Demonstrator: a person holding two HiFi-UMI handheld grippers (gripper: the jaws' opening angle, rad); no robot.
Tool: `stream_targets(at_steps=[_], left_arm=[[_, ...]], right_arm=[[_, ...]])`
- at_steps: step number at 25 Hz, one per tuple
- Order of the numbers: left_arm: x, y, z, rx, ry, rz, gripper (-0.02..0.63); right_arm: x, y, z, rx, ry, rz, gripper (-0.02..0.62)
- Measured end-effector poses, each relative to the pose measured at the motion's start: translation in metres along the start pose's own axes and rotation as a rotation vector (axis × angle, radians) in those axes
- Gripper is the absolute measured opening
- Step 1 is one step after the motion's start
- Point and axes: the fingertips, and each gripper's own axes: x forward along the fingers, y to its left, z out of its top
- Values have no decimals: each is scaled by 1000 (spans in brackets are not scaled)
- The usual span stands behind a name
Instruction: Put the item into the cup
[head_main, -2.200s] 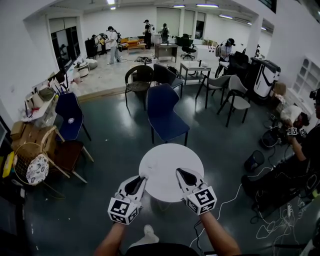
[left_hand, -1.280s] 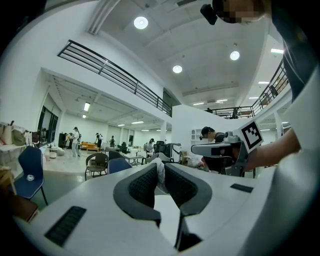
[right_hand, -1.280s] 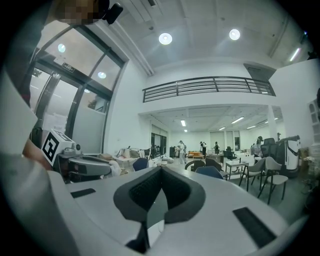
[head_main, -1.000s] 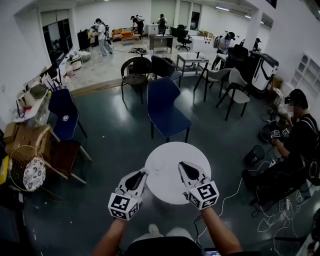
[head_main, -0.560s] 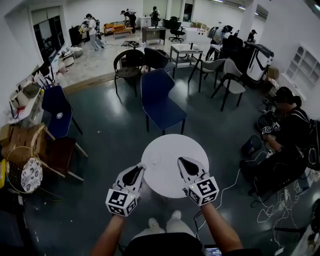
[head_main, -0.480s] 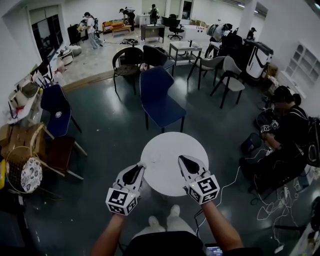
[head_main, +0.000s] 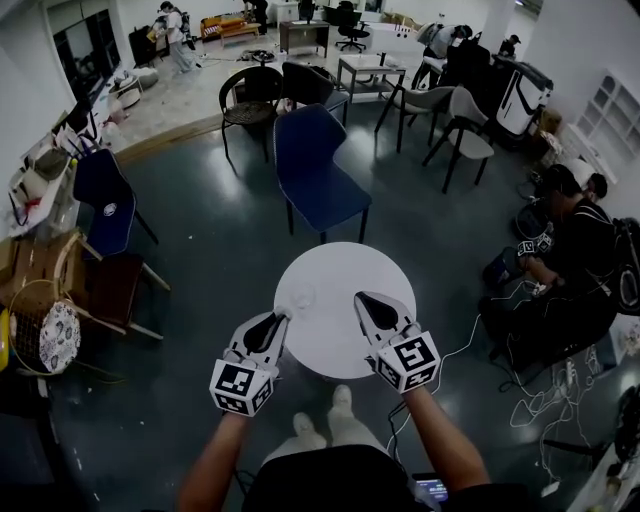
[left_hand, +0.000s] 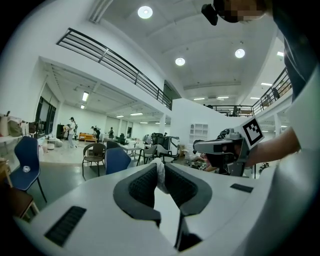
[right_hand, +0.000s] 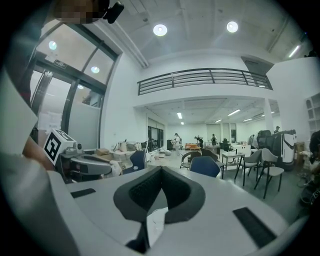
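It was a big open office-lab hall: loose chairs (head_main: 315, 172) and desks (head_main: 366, 68) on a dark floor (head_main: 215, 245), cables (head_main: 558, 400) strewn about, a mezzanine railing (right_hand: 205, 80), and people (head_main: 172, 22) working far off.

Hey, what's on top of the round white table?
Only a clear cup shows on the table, toward its left. The left gripper and right gripper cover parts of its near side.

white item (left_hand: 160, 181) mostly hidden in left claw (left_hand: 161, 166), cup (head_main: 303, 298) tiny, faint

left tool (head_main: 284, 317) gripping item (left_hand: 159, 171), right tool (head_main: 360, 298) closed
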Motion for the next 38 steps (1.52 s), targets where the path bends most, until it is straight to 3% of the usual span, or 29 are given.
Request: stream_targets(at_steps=[12,18,27,38], left_arm=[[76,31,-47,-34,80,74,57],[115,54,-79,-13,139,68,57],[174,73,-133,82,274,56,57],[222,107,-190,323,483,7,57]], right_arm=[[37,-61,-64,56,85,52,17],[65,-76,-97,74,124,70,17],[81,-95,-141,91,187,77,17],[83,-107,-179,123,240,63,17]])
